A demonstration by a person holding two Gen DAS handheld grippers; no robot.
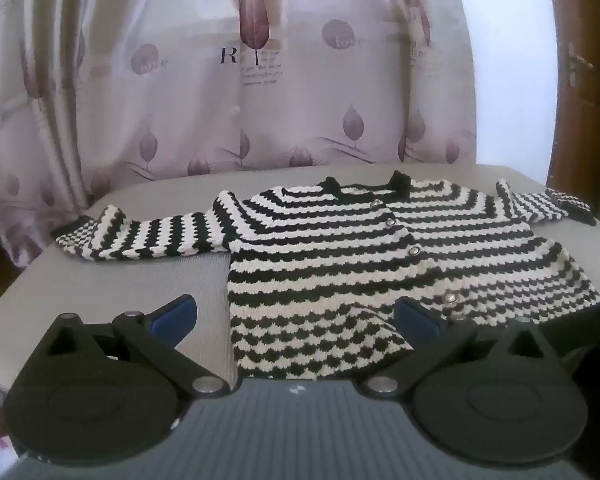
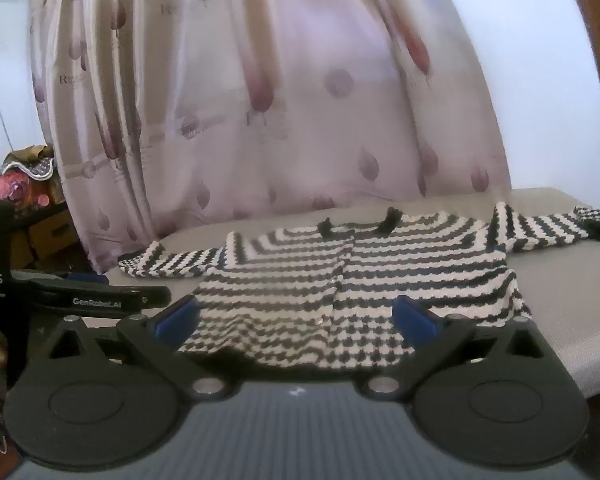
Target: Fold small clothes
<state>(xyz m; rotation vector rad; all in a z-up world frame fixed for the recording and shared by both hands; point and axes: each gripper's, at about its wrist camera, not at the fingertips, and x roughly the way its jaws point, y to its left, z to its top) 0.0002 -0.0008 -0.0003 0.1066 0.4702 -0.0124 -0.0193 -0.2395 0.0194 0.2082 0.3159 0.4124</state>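
We are at the very start — the striped cardigan (image 1: 380,256) lies spread flat and buttoned on the grey table (image 1: 140,280), both sleeves out to the sides, nothing folded yet. Our left gripper (image 1: 296,316) and right gripper (image 2: 296,316) hover over the hem, jaws wide apart and holding nothing. Next, we judge, each should pinch a sleeve (image 1: 140,236) — and fold it inward across the body.

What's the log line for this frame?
stage: pre-grasp | cardigan: spread flat on table, sleeves out, buttoned | left gripper: open, empty | right gripper: open, empty
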